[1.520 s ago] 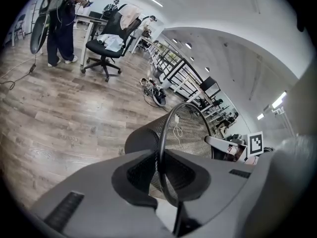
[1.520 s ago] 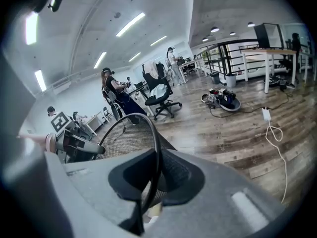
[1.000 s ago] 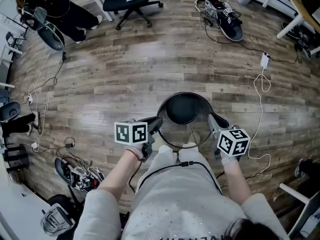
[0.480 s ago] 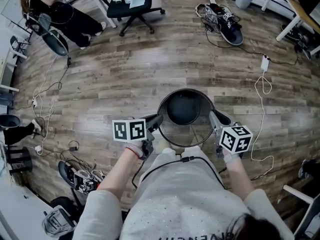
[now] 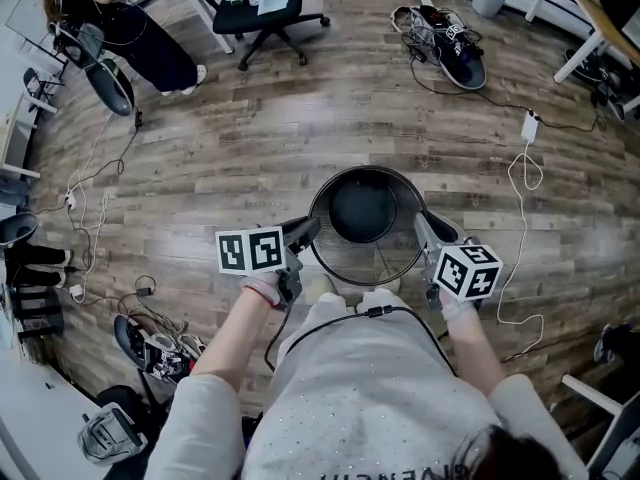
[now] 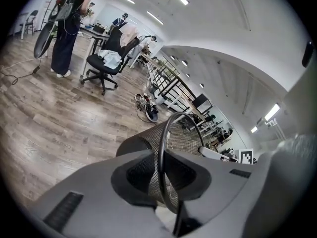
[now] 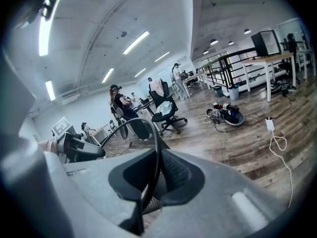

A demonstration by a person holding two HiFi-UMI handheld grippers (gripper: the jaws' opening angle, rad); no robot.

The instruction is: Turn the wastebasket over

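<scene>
Open wood floor (image 5: 250, 158) is stretching ahead and to the left of the black mesh wastebasket (image 5: 362, 211), which is sitting mouth-up just in front of the wearer's knees. I can't tell whether its base is touching the floor. The left gripper (image 5: 308, 231) is biting the rim (image 6: 162, 148) on one side and the right gripper (image 5: 425, 230) on the opposite side, both sets of fingers (image 6: 99, 202) clamping on that thin hoop. A white cable (image 5: 522, 168) is looping along the floor near the right gripper. A tangle of gear (image 5: 160, 353) is lying well off to the lower left. An office chair (image 5: 265, 3) and a standing person (image 5: 140, 38) are keeping far back.

Looking in from the head view, the basket is showing its dark round bottom and its mesh wall. The left gripper view is catching the rim edge-on between the fingers, with the basket tilting and the right gripper's marker cube (image 6: 246, 156) peeking beyond. The right gripper view is picking up desks (image 7: 270, 58) along the far side.
</scene>
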